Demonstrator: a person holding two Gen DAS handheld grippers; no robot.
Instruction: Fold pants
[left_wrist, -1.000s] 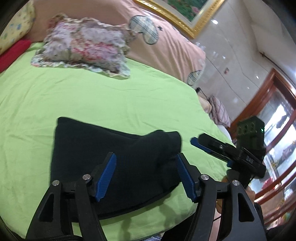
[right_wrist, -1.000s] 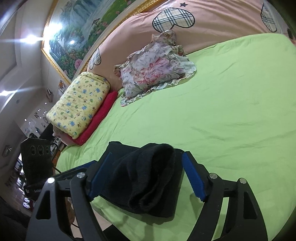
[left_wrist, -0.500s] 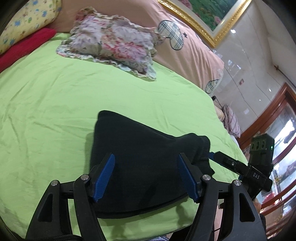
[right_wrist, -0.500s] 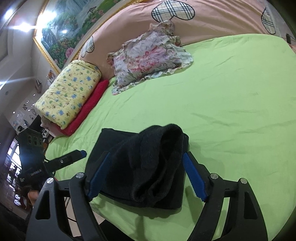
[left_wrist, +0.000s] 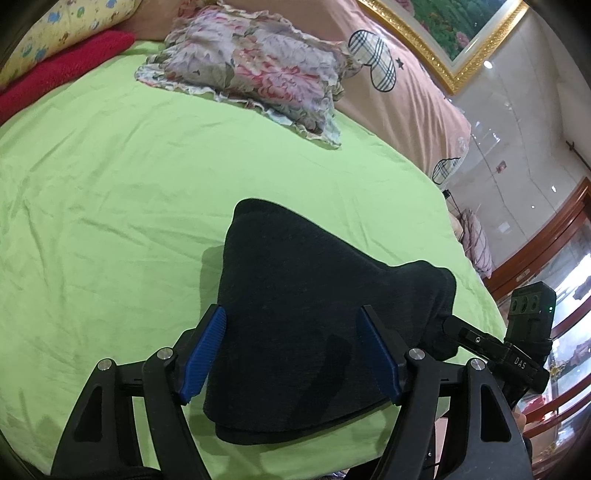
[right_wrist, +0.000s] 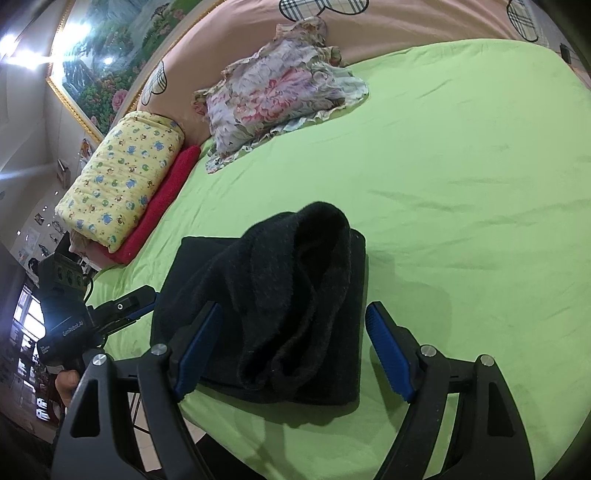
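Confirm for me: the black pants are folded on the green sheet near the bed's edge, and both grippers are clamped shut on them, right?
Not quite. The black pants do lie folded on the green sheet near the bed's edge, but neither gripper is clamped. The left gripper and right gripper both stand open, as each wrist view shows.

The black pants (left_wrist: 317, 325) lie folded into a compact, thick bundle on the green bed sheet (left_wrist: 110, 206), toward 6 o'clock in both views. One looser layer (right_wrist: 295, 295) humps up on top of the flat folded base, its fuzzy edge curling over toward 12 o'clock.
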